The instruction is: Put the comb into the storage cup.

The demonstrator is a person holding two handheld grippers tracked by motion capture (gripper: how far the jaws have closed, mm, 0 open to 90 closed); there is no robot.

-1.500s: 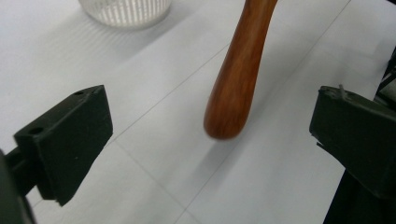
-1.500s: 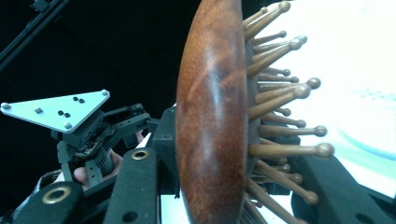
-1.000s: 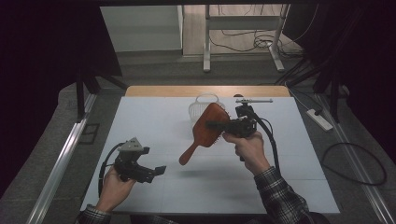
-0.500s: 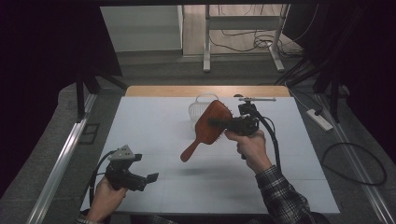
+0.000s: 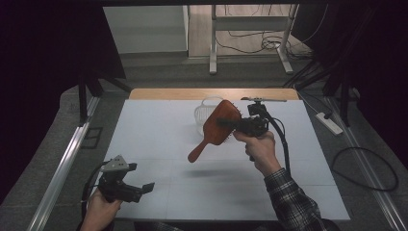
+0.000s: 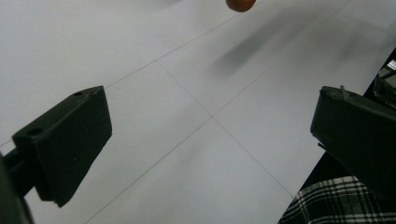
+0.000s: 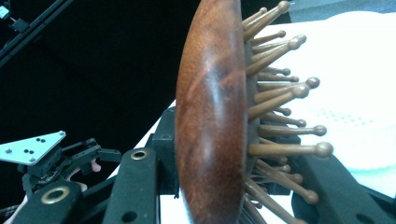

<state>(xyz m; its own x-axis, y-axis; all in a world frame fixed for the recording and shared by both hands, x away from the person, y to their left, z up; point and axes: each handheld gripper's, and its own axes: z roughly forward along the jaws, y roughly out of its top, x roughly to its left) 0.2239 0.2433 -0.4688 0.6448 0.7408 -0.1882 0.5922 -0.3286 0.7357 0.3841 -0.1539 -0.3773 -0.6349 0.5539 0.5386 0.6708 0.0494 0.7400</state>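
Plainly held for carrying: brush [image 5: 220, 127] clamped by its paddle head in the right gripper [image 5: 236, 126], lifted off the table [image 5: 159, 125], handle slanting down and toward the person, shadow lying on the white top below. Gripped across the thickness of the head, as seen in the right gripper view: one jaw flat against the smooth wooden back [image 7: 210, 116], the other pressed in among the wooden pins [image 7: 280, 149], jaws closed as far as the head allows. Probably chosen because the head gives a broad, firm purchase and leaves the handle free to swing or be aimed. Just in front of the basket [image 5: 206, 113], the white one at the far middle of the table; brush head overlapping the basket's near rim in the high view, yet raised above it rather than inside, so likely meant to go in there next.

Right hand [image 5: 260, 149] wrapped round the gripper body, forearm in a plaid sleeve [image 5: 293, 202] reaching forward from the near edge, wrist roughly level, jaws pointing sideways toward the basket.

Left gripper [image 5: 142, 188] well apart from the basket, low at the near left corner, jaws spread wide with nothing between them but bare table in its own view [image 6: 196, 116]. Left hand [image 5: 101, 207] resting close to the table edge, apparently parked out of the way.
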